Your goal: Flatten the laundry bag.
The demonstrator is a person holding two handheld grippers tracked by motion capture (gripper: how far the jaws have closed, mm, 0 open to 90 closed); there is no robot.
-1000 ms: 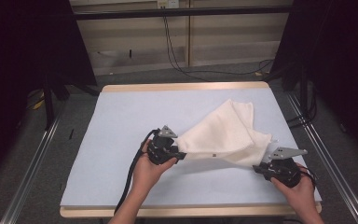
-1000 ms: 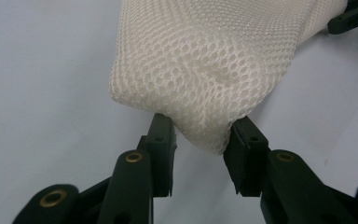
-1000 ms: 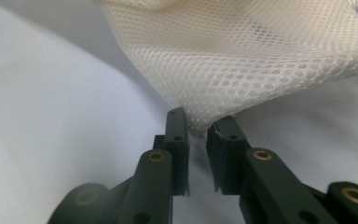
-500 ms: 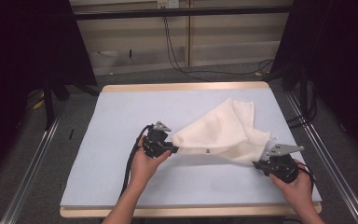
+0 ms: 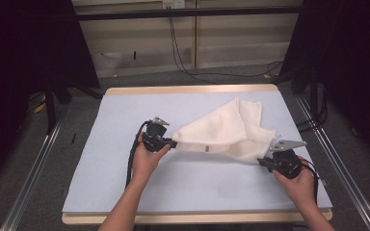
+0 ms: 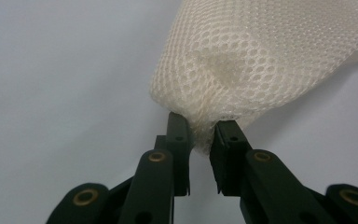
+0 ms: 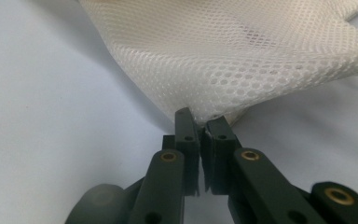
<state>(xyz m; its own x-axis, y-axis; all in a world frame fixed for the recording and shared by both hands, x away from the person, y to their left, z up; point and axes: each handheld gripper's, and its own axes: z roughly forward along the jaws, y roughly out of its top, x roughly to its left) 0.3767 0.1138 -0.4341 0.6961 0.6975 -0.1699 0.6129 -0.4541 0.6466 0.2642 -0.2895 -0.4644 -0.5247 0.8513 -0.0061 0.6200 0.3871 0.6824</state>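
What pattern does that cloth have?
The cream mesh cloth has fine round holes; clearest in the left gripper view.

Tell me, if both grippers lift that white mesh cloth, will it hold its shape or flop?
Probably flop: the mesh cloth already sags and folds between the left gripper and right gripper. It looks light, being open netting. The bunched corners clamped in both jaws suggest it grips easily, not slippery.

Your left black hand-held gripper and right black hand-held gripper: grey triangular top plates, brass-coloured pivot screws, black trailing cables; forearms bare.
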